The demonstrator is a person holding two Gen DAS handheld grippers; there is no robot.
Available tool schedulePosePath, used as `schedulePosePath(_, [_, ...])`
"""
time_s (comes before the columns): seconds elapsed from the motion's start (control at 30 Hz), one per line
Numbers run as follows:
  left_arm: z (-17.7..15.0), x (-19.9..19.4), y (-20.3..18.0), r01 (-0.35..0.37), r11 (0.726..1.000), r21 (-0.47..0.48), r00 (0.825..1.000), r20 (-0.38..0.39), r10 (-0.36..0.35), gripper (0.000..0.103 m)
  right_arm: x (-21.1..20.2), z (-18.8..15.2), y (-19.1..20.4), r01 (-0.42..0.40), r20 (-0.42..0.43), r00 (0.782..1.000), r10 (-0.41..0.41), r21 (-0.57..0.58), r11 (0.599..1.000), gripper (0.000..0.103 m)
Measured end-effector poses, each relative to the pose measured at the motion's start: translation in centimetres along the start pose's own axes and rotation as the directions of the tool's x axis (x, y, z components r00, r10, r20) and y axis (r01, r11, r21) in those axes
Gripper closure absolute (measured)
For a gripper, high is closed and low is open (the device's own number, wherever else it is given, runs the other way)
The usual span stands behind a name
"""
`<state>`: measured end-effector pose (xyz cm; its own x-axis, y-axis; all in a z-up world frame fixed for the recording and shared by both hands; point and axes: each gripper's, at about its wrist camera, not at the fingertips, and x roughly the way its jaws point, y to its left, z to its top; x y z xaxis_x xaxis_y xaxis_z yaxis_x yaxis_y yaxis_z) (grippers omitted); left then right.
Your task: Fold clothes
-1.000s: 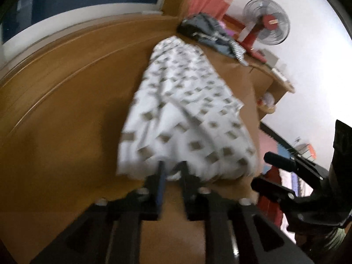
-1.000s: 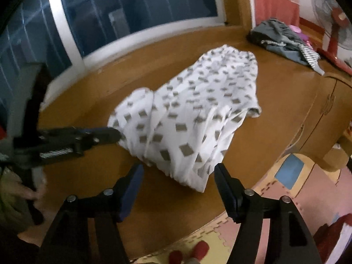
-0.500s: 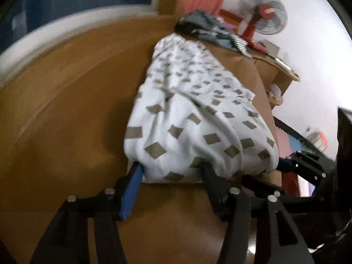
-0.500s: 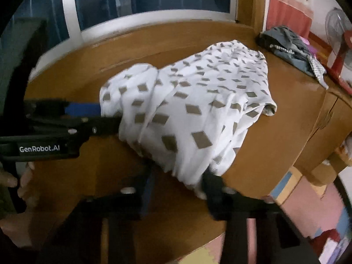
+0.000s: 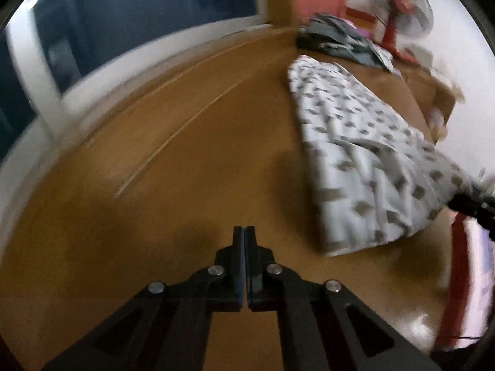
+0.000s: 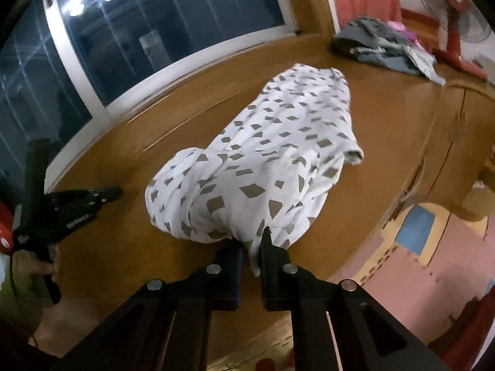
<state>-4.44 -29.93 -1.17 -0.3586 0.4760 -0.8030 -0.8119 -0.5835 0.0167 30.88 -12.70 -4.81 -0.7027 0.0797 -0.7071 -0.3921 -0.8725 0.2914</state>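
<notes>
- White patterned garment (image 6: 272, 154) lies on wooden table (image 6: 386, 130), near hem pinched between right gripper (image 6: 251, 247) fingers.
- Left gripper (image 5: 244, 235) fingers pressed together, holding nothing, beside garment.

Garment (image 6: 278, 154) on the worktop (image 6: 386, 130).
Clothes pile (image 6: 377, 49) at far right; fan (image 6: 454, 9) behind it.

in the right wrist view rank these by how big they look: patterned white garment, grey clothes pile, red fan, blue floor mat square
1. patterned white garment, by far the largest.
2. grey clothes pile.
3. red fan, partly cut off by the image edge, so unsure against the pile.
4. blue floor mat square, smallest.
</notes>
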Motion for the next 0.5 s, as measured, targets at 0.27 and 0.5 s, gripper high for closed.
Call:
schedulePosePath(0.27, [-0.7, 0.1, -4.8, 0.246, 0.950, 0.192, 0.968, 0.008, -0.252, 0.048, 0.4, 0.7, -0.3, -0.088, -0.004, 0.996, 0.089, 0.086, 0.992, 0.093])
schedulePosePath(0.5, [-1.3, 3.4, -8.5, 0.163, 0.930, 0.329, 0.984, 0.016, -0.178, 0.048, 0.0, 1.5, -0.8, -0.089, 0.008, 0.996, 0.089, 0.133, 0.987, 0.093])
